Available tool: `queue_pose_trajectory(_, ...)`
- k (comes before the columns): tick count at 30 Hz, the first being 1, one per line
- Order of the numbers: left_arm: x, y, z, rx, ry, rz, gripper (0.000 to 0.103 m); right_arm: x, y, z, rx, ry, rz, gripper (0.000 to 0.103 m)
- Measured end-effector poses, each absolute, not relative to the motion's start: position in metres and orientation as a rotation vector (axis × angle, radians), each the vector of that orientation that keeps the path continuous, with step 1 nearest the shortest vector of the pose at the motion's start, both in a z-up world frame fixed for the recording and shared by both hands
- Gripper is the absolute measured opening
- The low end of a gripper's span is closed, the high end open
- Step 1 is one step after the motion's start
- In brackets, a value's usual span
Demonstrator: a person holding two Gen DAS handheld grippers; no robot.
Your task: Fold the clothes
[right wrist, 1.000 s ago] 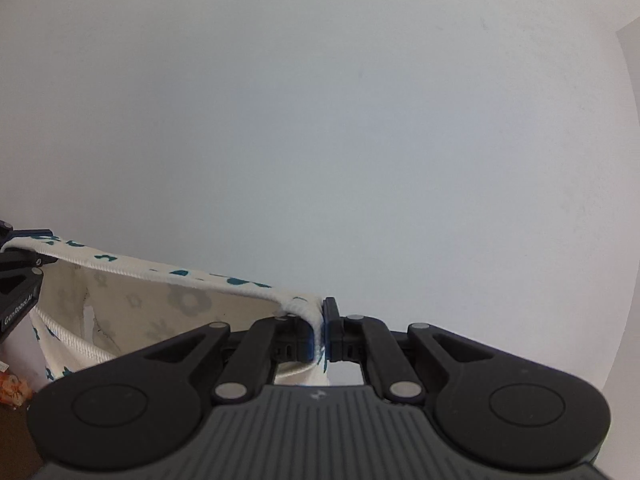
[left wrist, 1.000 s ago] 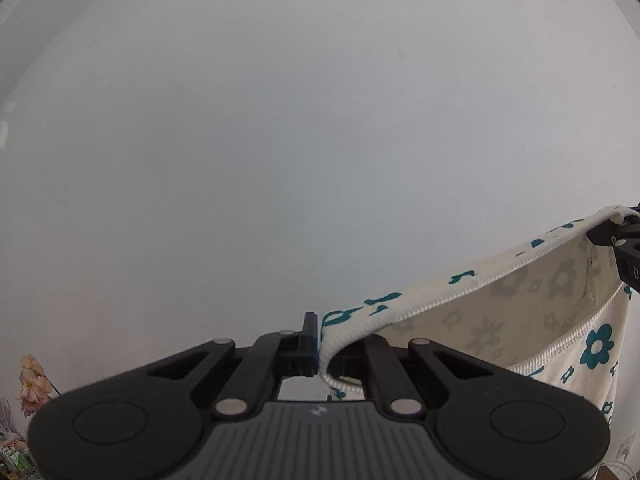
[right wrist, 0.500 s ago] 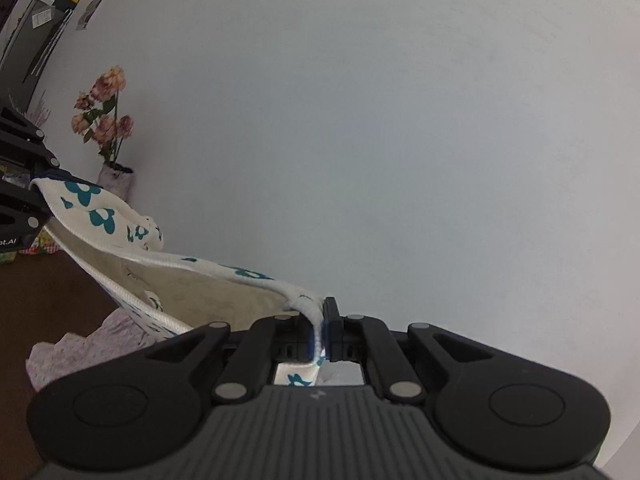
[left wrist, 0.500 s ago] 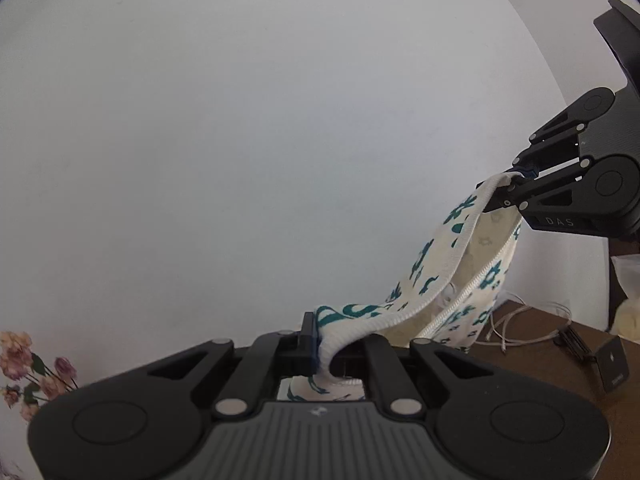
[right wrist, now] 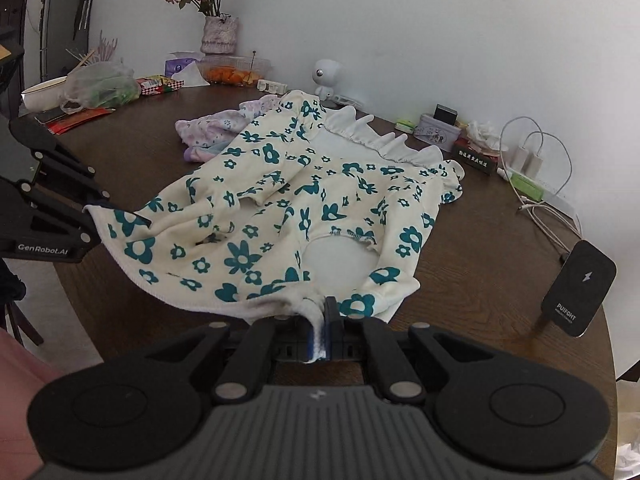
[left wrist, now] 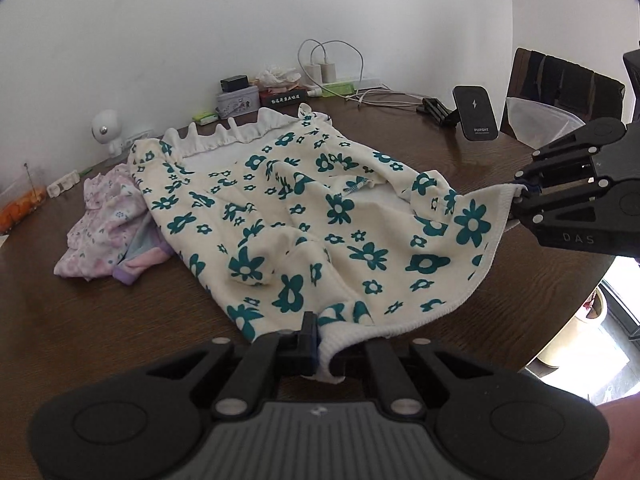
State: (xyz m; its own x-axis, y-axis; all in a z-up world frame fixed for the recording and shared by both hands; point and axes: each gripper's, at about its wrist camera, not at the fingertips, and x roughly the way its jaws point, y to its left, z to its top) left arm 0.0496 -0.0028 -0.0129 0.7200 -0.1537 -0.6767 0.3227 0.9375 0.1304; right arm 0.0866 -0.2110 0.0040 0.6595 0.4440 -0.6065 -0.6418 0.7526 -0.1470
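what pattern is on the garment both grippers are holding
Teal flowers on cream fabric: the garment shows best in the left wrist view.

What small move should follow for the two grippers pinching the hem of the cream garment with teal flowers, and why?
Probably lower both hem corners onto the dark wooden table, then release. The cream garment with teal flowers lies spread out, but its hem stays raised in the shut left gripper and right gripper.

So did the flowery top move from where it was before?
Yes. The flowery top came down: earlier it hung stretched against the white wall, and now it lies on the brown table, both grippers pinching its hem.
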Motion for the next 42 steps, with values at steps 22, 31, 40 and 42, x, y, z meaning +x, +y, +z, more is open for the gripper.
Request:
queue_pose_trajectory(22,0.097,0.045,0.029,0.135,0.724,-0.357,0.085,0.172,-0.228,0.025,-0.126,0.712,0.620,0.069)
queue_pose_trajectory(31,0.140,0.038,-0.018,0.112,0.870,-0.424,0.029,0.203,-0.205,0.021,-0.114,0.752,0.624,0.069)
queue_pose_trajectory(40,0.133,0.050,-0.022,0.136,0.862,-0.399,0.003,0.230,-0.196,-0.022,-0.173,0.828,0.511,0.013)
queue_pose_trajectory(42,0.128,0.058,-0.019,0.143,0.859,-0.382,0.003,0.230,-0.204,-0.020,-0.151,0.829,0.503,0.010)
